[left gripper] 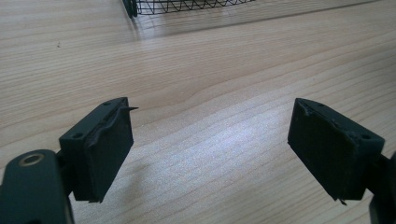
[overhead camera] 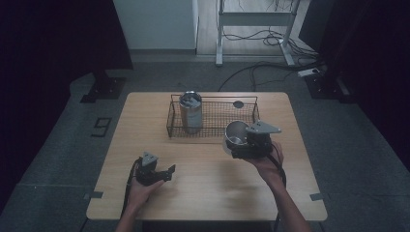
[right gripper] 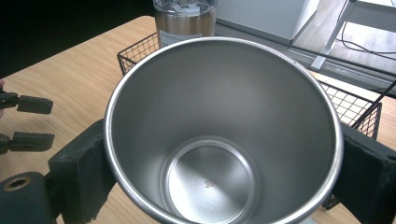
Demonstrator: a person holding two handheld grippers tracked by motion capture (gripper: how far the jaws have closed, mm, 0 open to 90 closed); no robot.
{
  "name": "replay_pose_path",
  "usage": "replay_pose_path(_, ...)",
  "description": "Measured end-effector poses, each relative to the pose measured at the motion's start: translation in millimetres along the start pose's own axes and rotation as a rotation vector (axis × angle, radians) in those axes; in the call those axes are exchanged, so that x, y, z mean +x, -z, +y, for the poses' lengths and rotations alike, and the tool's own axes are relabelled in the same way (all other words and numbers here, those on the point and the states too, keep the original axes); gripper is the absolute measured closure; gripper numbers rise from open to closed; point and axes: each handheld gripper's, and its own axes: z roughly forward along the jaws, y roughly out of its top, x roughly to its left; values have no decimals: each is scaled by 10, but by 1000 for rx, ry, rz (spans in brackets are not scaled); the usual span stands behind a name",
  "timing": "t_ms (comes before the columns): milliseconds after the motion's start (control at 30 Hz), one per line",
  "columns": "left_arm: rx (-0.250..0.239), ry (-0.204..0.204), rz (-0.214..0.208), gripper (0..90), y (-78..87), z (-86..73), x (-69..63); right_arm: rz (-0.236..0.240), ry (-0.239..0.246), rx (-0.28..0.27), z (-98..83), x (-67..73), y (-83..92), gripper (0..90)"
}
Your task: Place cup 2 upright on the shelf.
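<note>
So the right hand-held gripper (overhead camera: 231, 143) is clamped on an open steel cup (overhead camera: 236, 135) — in the right gripper view you look straight down into the cup (right gripper: 224, 140), with a black pad pressed against its wall on either side. The inside is bare metal, with a small stamped mark on the bottom that's too small to read properly. From the high view the cup is held up off the bench (overhead camera: 208, 188), right at the front right corner of the wire basket (overhead camera: 212, 116); I can't tell if it's touching the wire.

The basket is a low black mesh one sitting toward the far side of the bench. In its left end stands a taller steel tumbler (overhead camera: 190, 112) with a clear lid on it, upright. The right gripper view shows that same tumbler (right gripper: 185, 21) just behind the cup's rim. There's also a small dark round thing (overhead camera: 238, 104) by the basket's back rail — can't make out what it is.

The left hand-held gripper (overhead camera: 164, 174) is down near the front left of the bench, well apart from the basket. Its jaws are spread wide with nothing but bare wood between them, as the left gripper view shows (left gripper: 210, 149). The pads look a bit frayed at the edges.
</note>
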Motion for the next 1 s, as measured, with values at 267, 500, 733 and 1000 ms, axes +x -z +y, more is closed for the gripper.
replay_pose_path(267, 10, -5, -2, 142, -29, -12, -15, -2, 6, 5, 7, -8, -27, 67)
replay_pose_path(500, 16, -6, -1, 143, -42, -17, -22, -4, 9, 6, 26, -22, -41, 68)
replay_pose_path(733, 17, -8, -5, 143, -48, -20, -25, -7, 17, 5, 80, -19, -71, 68)
replay_pose_path(1000, 18, -6, -8, 144, -43, -19, -21, -12, 11, 5, 137, -48, -107, 68)
